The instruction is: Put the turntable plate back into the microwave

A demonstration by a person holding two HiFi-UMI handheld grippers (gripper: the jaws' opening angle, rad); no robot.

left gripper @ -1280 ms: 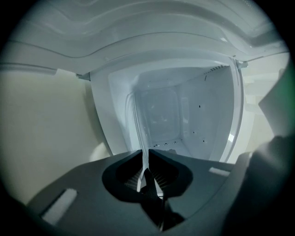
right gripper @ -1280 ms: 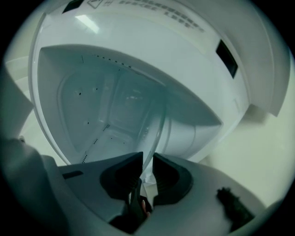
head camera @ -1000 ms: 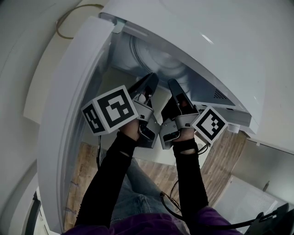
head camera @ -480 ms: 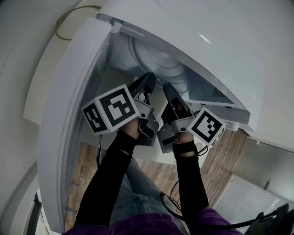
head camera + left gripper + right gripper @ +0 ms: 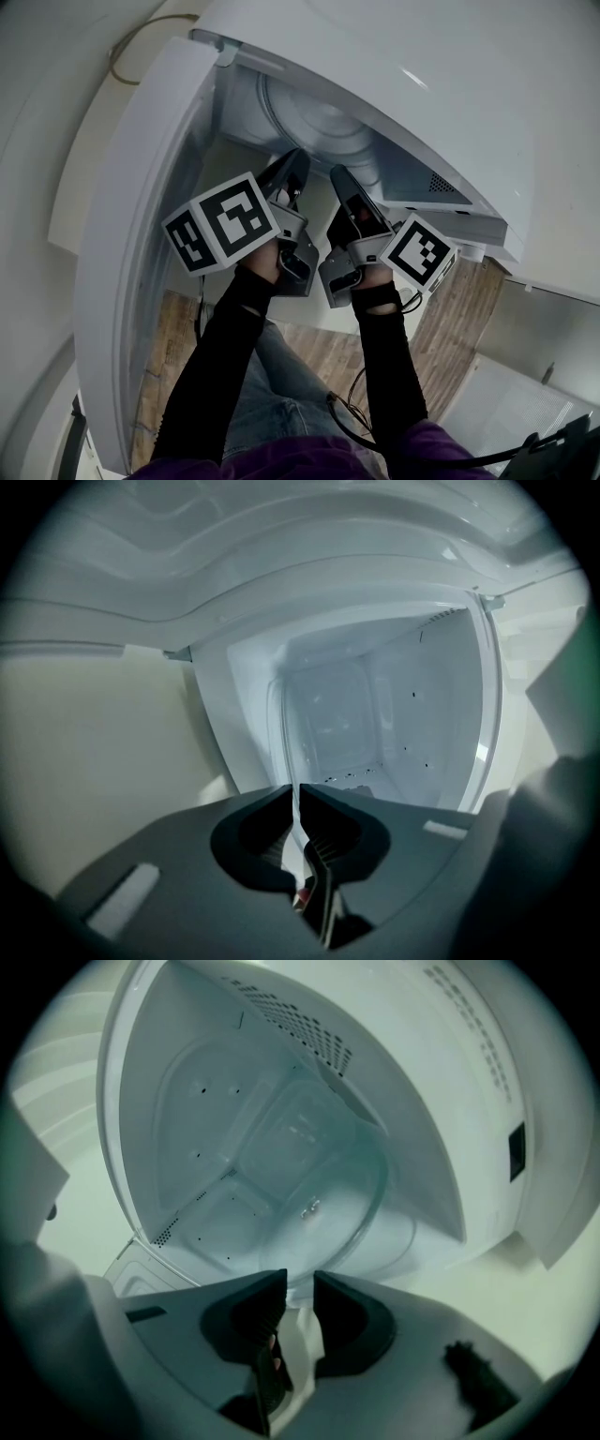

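Observation:
The clear glass turntable plate (image 5: 319, 122) hangs in the mouth of the open white microwave (image 5: 394, 66), held by its near rim. My left gripper (image 5: 292, 169) pinches the rim on the left; in the left gripper view (image 5: 298, 797) its jaws have just been closing and stand almost together with the thin glass edge between them. My right gripper (image 5: 343, 183) grips the rim beside it. In the right gripper view the plate (image 5: 314, 1206) spreads out ahead, tilted, with its lip caught in that gripper (image 5: 300, 1290). The cavity floor lies behind the glass.
The microwave door (image 5: 141, 206) stands swung open at the left, close to my left arm. The cavity's perforated side wall (image 5: 300, 1030) and back wall (image 5: 337, 714) are near. Wood-patterned floor (image 5: 309, 356) shows below, and a cable (image 5: 356, 412) trails by my right arm.
The right gripper has rolled a little, so its jaws lean nearer the left gripper. Both hands stay at the microwave's opening with the plate.

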